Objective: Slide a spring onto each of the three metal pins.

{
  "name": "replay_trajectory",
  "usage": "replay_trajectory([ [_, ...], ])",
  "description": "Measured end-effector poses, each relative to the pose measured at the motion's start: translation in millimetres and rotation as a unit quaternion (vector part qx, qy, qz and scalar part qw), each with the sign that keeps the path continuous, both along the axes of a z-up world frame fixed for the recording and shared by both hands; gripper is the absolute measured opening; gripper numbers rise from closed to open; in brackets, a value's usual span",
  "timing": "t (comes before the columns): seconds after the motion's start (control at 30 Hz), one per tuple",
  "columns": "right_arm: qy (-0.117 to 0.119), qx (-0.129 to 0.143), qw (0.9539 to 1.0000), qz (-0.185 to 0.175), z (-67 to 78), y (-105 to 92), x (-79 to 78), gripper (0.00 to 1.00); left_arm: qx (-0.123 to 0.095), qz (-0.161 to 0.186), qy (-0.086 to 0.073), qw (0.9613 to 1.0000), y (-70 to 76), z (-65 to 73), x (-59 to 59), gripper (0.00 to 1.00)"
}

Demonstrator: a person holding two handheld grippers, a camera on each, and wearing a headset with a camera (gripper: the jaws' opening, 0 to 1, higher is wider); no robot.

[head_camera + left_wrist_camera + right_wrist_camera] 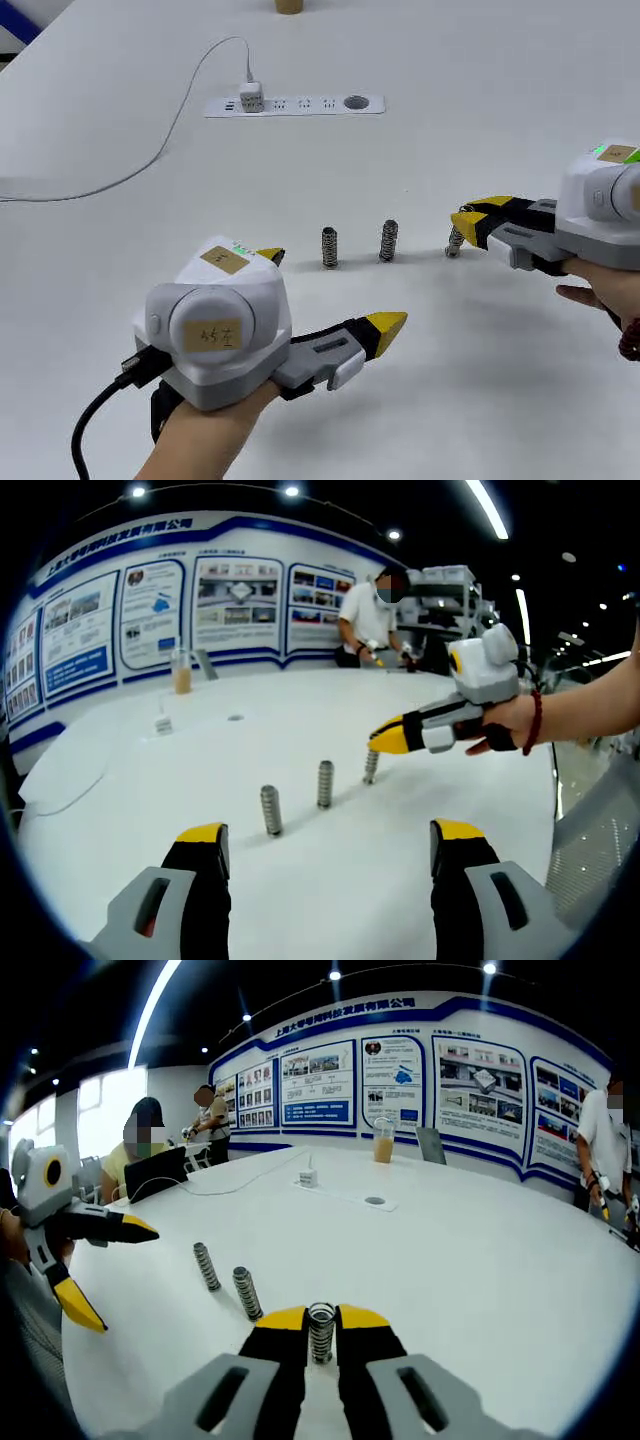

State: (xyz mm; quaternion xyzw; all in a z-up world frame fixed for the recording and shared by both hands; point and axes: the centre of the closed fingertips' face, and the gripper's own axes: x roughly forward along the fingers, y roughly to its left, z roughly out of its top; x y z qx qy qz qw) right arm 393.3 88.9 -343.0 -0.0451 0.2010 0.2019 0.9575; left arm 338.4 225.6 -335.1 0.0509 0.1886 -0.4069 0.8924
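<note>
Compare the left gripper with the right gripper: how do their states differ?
The left gripper has its jaws wide open and holds nothing; the right gripper has its jaws closed on a spring. The left gripper sits back from the two other springs; the right gripper is at the row's end. Both have yellow-tipped black jaws.

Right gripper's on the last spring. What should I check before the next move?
1. Right gripper closed on the third spring, a jaw against each side: ok.
2. Third spring fully down on its pin: cannot tell, the pin is hidden inside the coils.
3. First spring and middle spring standing upright: ok.
4. Left gripper open and holding nothing: ok.
5. Left gripper apart from all three springs: ok.
</note>
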Motion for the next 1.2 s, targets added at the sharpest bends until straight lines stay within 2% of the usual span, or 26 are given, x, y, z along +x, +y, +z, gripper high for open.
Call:
replay_trajectory([
  [0.37,0.017,-0.003,0.9999,-0.002,-13.0,0.6,-2.8,0.11,0.004,0.000,-0.003,1.0000,1.1,-0.7,0.7,0.83],
  [0.7,0.021,0.001,0.9998,-0.004,-12.1,1.7,-4.7,0.12,0.006,0.006,0.000,1.0000,4.6,-0.7,3.0,0.82],
  [0.93,0.017,0.007,0.9998,-0.003,0.5,5.0,-9.2,0.20,0.008,0.015,-0.006,0.9998,10.1,4.1,7.0,0.80],
  [1.07,0.036,0.020,0.9990,-0.016,4.7,2.1,-14.4,0.30,0.009,0.020,-0.007,0.9997,12.8,7.7,9.0,0.80],
  [1.2,0.035,0.020,0.9991,-0.015,10.0,0.3,-21.0,0.34,0.018,0.020,-0.001,0.9996,15.9,6.1,8.9,0.79],
])
